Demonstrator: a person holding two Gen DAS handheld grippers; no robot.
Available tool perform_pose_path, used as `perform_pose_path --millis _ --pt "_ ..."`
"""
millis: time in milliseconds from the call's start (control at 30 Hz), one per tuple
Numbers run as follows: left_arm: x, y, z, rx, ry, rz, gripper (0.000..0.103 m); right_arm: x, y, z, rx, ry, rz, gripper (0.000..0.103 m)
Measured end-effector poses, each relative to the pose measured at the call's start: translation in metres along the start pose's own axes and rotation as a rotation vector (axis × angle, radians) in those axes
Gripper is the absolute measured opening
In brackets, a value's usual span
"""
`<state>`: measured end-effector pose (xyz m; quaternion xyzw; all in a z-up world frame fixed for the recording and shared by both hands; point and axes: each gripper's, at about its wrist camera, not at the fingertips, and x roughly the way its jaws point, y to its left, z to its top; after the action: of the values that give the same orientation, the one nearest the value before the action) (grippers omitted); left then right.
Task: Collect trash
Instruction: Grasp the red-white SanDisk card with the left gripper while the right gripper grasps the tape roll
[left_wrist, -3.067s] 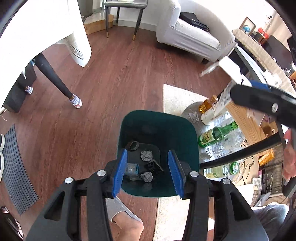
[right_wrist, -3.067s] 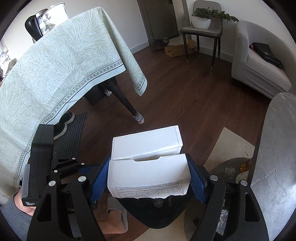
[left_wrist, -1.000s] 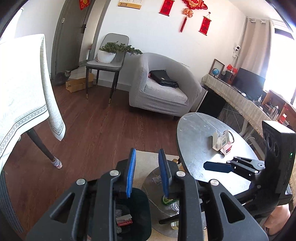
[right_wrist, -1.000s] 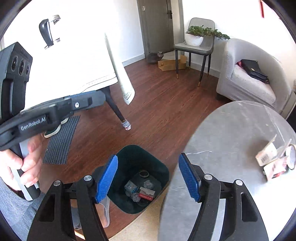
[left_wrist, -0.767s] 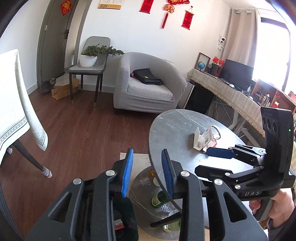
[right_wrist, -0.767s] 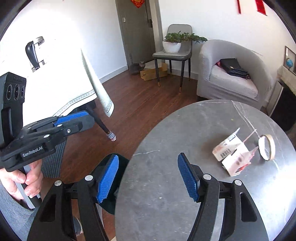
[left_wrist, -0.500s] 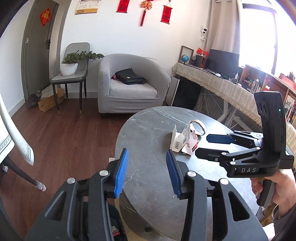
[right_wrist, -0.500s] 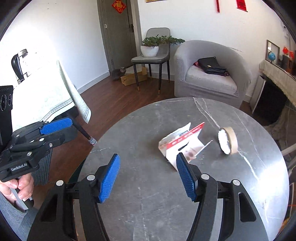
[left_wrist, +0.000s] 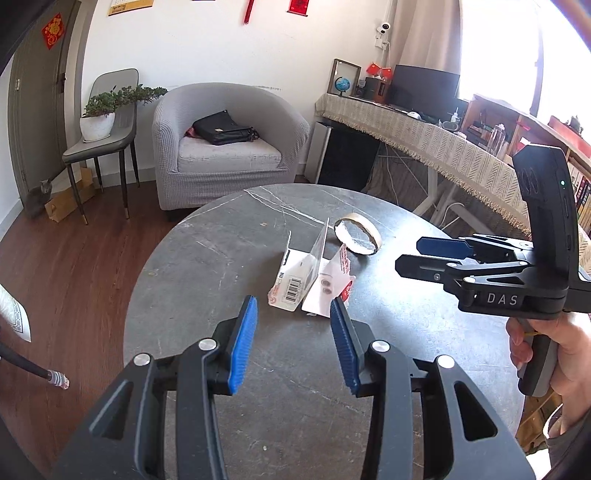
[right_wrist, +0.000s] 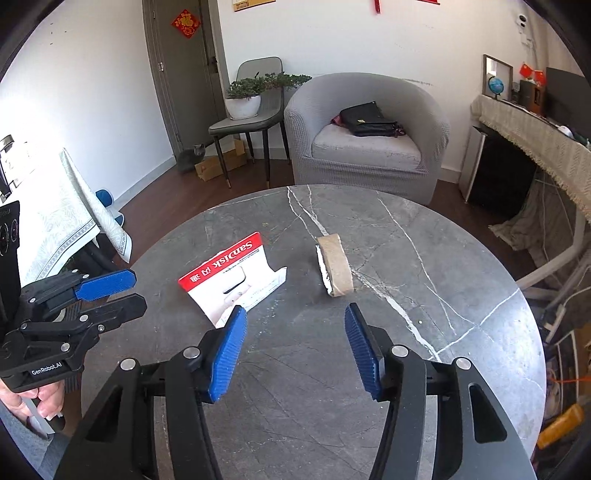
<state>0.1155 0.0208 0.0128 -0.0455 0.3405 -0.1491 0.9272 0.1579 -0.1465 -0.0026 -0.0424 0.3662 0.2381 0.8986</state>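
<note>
An opened red-and-white card package (left_wrist: 295, 284) (right_wrist: 229, 273) lies on the round grey marble table (left_wrist: 207, 258) (right_wrist: 443, 295). A brown tape roll (left_wrist: 369, 230) (right_wrist: 336, 269) stands on edge beside it. My left gripper (left_wrist: 293, 308) hovers just short of the package, open, with nothing between its pads. My right gripper (right_wrist: 295, 310) hangs over the table between package and roll; its jaws are closing with nothing between them. Each gripper also shows from the side in the other's view: the right gripper (left_wrist: 424, 254) and the left gripper (right_wrist: 107, 291).
Behind the table stands a grey armchair (right_wrist: 369, 140) with a black bag on it. A chair with a potted plant (right_wrist: 243, 99), a grey cat (right_wrist: 194, 155) and a cardboard box are by the door. A cloth-covered table (right_wrist: 70, 225) is left, a desk (left_wrist: 424, 136) right.
Both grippers swung from above the green bin on the floor to over the round table. The right gripper's white box is gone. The left jaws widened; the right jaws narrowed.
</note>
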Motion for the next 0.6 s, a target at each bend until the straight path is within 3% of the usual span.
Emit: perform_pose_path --millis 467,600 --pt "0.048 -0.013 0.019 -0.024 0.067 -0.024 0.024 0.031 -0.017 0.013 -0.064 0.043 -0.018 0.049" --pt "0.05 -0.005 0.021 -0.073 0.09 -0.05 0.008 0.041 -0.015 0.017 -0.084 0.061 -0.043 0.045"
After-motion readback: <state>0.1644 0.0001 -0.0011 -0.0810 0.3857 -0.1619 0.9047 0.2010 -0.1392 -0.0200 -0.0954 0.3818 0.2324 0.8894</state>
